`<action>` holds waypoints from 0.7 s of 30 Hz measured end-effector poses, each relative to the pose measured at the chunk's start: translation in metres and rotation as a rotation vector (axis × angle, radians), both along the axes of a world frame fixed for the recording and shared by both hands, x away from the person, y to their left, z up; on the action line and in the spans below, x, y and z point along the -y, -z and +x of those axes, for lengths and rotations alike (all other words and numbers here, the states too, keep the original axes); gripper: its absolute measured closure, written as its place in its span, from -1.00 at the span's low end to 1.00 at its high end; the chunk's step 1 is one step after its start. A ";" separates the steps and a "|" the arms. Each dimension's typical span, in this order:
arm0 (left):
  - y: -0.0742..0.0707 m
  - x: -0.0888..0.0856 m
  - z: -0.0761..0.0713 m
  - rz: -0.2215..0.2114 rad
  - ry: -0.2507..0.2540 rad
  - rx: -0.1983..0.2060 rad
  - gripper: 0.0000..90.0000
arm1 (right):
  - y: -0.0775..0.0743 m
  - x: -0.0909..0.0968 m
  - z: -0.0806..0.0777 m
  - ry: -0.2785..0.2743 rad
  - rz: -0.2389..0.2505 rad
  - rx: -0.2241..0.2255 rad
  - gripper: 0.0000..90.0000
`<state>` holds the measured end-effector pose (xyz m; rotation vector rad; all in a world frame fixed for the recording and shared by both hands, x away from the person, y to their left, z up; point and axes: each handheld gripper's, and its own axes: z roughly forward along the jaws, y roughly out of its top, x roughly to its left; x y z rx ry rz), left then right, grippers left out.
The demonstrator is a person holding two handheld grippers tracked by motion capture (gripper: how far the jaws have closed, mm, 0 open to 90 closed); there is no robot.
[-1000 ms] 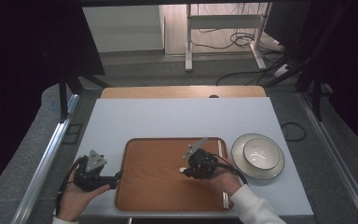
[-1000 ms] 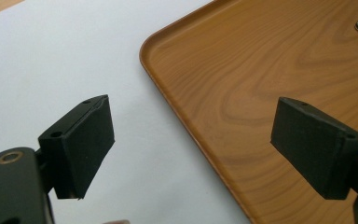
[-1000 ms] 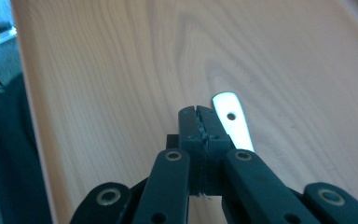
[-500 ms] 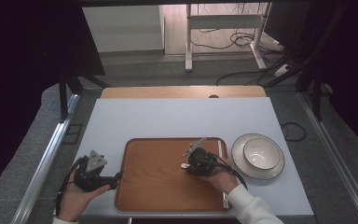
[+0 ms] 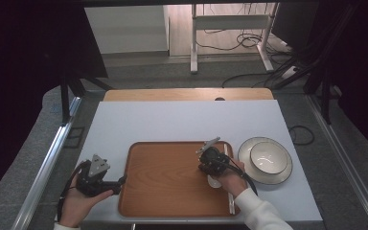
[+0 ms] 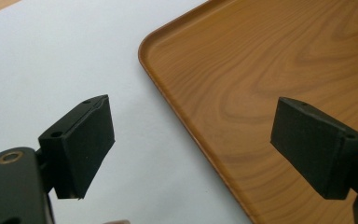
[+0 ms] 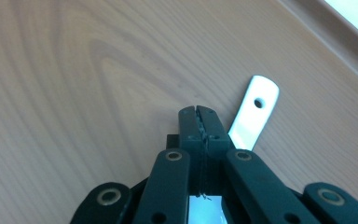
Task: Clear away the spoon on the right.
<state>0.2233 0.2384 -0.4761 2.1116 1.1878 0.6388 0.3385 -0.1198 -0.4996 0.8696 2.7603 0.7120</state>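
A wooden tray (image 5: pixel 163 187) lies on the white table (image 5: pixel 182 122). My right gripper (image 5: pixel 205 165) rests low over the tray's right part, its jaws shut flat against each other with nothing between them (image 7: pixel 199 112). A white spoon (image 5: pixel 214 181) lies on the tray (image 7: pixel 74 70) under this gripper; its handle with a hole (image 7: pixel 256 112) sticks out beside the right jaw. My left gripper (image 5: pixel 120 183) is held at the tray's left edge and is open (image 6: pixel 191 135), one jaw over the table and one over the tray rim (image 6: pixel 186 121).
A round plate (image 5: pixel 268 178) with a pale bowl (image 5: pixel 268 157) on it stands just right of the tray. The table's far half is bare white surface. Metal rails run along both sides of the table.
My right gripper has shifted a little to the right over the tray. The left gripper has stayed where it was.
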 end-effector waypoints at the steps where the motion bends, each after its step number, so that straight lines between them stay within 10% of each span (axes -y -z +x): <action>1: 0.000 0.000 0.000 0.000 0.000 0.000 -0.71 | 0.000 0.001 0.000 0.004 -0.001 -0.001 0.99; 21: -0.001 -0.001 0.000 -0.003 -0.002 0.002 -0.71 | -0.009 0.011 0.000 0.025 0.031 0.020 0.99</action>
